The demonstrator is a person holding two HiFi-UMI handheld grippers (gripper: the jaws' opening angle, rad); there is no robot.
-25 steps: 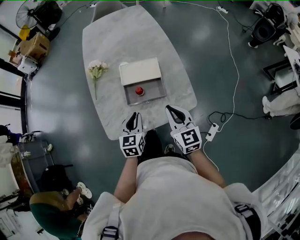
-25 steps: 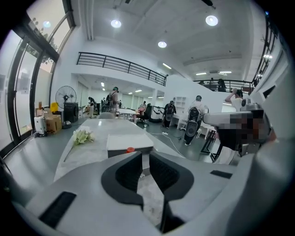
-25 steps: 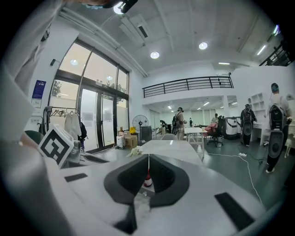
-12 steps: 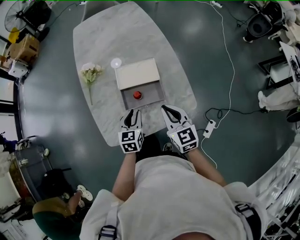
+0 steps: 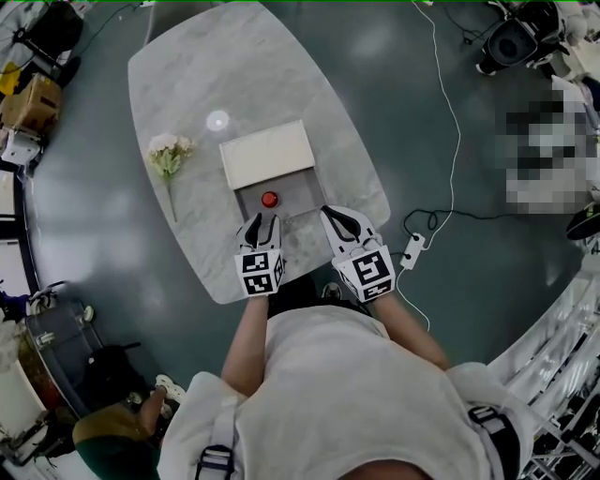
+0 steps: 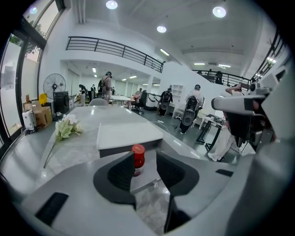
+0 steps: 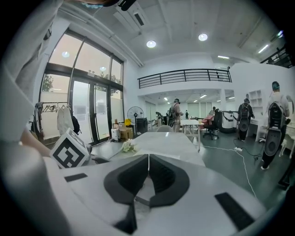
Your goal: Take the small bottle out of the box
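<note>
light: bright, even, ceiling lamps (image 6: 111,4) at 12 o'clock | glare: spot (image 5: 217,120) on table (image 5: 187,66) | edges: fisheye-bent, dark corners

Head view looks steeply down from high above the table (image 5: 234,66); both gripper views sit low at its near edge, facing lengthwise across it; all three share the flowers (image 5: 166,153).

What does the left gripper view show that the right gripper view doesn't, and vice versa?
Only the left gripper view: the red-capped small bottle standing in the box, ahead of the left gripper, whose empty jaws are opening. Only the right gripper view: the right gripper with jaws shut together, and the left one's marker cube. Both: the white flower on the marble table.
</note>
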